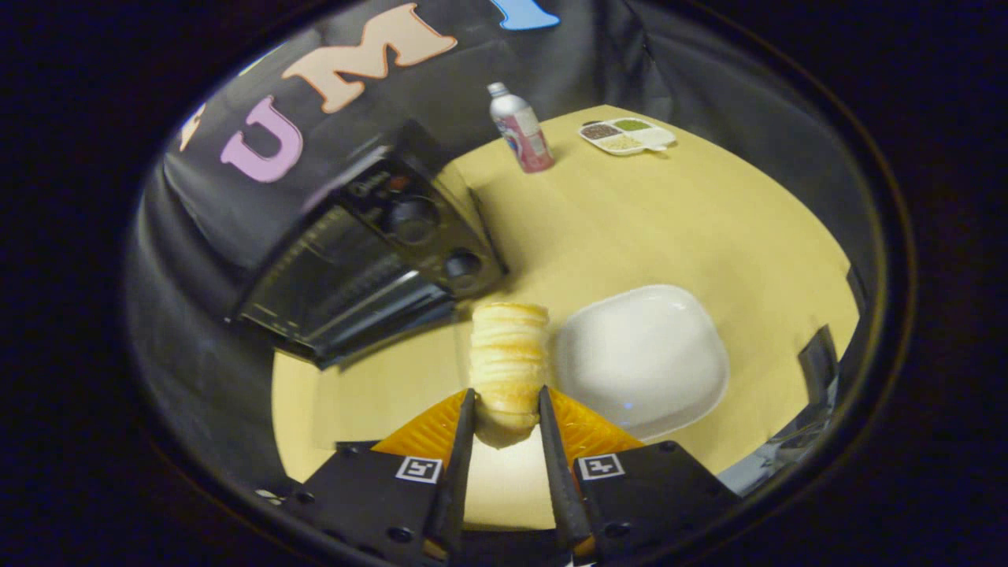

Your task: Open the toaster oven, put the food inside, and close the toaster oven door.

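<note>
A bottle (520, 127) stands at upper centre on the tan table (669, 228); a divided tray (627, 135) lies right of it.

the claw (506, 409) clamps a pastry roll (509, 354) between both fingers, beside a white plate (642, 358); beyond, the toaster oven (370, 244) looks open, though blurred.

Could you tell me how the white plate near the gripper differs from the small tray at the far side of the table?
The white plate is bare, while the divided tray holds fillings in separate compartments. The plate lies just beside the pastry gripped between the gripper fingers; the tray sits far beyond, near the bottle. The plate looks much larger, though nearness exaggerates that. Both are white and rest flat on the table.
</note>
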A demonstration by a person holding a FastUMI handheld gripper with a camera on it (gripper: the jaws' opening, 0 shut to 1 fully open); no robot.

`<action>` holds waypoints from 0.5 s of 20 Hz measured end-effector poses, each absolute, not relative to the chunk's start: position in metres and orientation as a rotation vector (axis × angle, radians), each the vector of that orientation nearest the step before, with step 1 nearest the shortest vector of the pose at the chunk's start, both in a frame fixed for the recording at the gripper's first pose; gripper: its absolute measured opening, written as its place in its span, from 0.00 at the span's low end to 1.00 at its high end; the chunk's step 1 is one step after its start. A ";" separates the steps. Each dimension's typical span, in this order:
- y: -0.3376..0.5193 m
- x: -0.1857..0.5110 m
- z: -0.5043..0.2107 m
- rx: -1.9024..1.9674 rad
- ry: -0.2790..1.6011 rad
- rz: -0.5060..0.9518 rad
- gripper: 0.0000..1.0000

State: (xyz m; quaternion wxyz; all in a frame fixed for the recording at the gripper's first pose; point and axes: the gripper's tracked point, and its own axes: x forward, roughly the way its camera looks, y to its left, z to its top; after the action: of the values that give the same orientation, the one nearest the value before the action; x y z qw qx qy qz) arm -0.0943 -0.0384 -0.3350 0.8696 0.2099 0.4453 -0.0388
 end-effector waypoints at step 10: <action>0.069 -0.002 -0.319 0.746 0.794 0.039 0.48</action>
State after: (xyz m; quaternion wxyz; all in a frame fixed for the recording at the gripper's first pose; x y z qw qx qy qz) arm -0.0017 0.0689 -0.3194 0.8551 0.3550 0.3775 0.0183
